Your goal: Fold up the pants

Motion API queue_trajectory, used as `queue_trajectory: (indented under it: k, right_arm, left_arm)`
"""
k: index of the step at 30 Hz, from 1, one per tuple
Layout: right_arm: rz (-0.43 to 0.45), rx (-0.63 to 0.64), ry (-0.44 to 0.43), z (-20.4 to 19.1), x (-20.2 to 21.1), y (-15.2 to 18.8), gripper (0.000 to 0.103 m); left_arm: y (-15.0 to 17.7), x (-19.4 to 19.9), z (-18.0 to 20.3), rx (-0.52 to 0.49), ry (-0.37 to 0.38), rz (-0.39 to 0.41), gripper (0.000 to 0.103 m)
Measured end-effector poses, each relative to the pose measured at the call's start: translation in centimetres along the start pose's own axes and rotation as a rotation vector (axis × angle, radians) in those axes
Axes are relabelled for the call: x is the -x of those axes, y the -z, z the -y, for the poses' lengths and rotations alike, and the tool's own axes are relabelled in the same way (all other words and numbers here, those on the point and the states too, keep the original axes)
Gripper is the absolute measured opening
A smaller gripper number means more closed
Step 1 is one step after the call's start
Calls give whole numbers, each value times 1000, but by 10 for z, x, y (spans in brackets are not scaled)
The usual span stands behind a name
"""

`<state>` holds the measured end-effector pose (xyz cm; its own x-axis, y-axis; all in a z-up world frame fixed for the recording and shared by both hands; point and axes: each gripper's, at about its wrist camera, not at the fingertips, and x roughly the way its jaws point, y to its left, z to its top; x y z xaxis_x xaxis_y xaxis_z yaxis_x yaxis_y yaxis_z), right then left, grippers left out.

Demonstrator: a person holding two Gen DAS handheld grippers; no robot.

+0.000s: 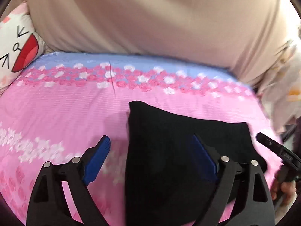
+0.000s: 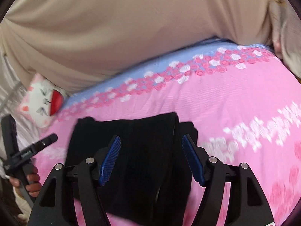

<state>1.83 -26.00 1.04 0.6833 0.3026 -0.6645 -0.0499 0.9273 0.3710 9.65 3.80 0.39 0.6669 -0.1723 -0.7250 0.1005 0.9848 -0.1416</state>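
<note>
Open right gripper [image 2: 151, 157], folded black pants [image 2: 131, 150] flat on pink bedsheet [image 2: 225, 103]

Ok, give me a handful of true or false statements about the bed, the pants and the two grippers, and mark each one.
1. The black pants lie folded on a pink bedspread. True.
2. The left gripper is clamped shut on the pants. False: its blue pads stand apart, gripping nothing.
3. A cushion with a cartoon face sits at the bed's edge. True.
4. The right gripper holds a corner of the pants in the air. False: it is open, and the pants lie flat on the bed.
5. A green towel lies beside the pants. False: only the bedspread surrounds them.
</note>
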Motion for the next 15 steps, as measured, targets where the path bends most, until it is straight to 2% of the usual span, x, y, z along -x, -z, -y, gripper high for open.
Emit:
queue_trajectory:
  k: [1, 2, 3, 5, 6, 9, 11, 12, 15]
  right_arm:
    - [-22, -1, 19, 3, -13, -5, 64]
    - [-49, -9, 22, 6, -28, -8, 44]
    - [-89, -28, -5, 11, -44, -11, 31]
    - [-112, -36, -32, 11, -51, -13, 21]
    - [-97, 12, -39, -3, -46, -14, 19]
    - [-70, 124, -18, -33, -45, -11, 17]
    - [-110, 114, 36, -26, -63, -7, 24]
    - [-122, 75, 29, -17, -66, -4, 24]
    - [-76, 10, -5, -8, -40, 1, 30]
  left_arm:
    - [-2, -21, -4, 6, -63, -23, 85]
    - [-3, -37, -8, 13, -123, -48, 85]
    - [-2, -55, -18, 31, -126, -76, 86]
    - [-1, -65, -39, 90, -125, -81, 87]
    - [0, -63, -43, 81, -153, -63, 87]
    - [7, -61, -49, 7, -406, 19, 87]
    - [9, -54, -49, 11, -363, 25, 87]
    - [9, -46, -48, 15, -349, 35, 86]
    - [10, -7, -44, 7, -276, 102, 87]
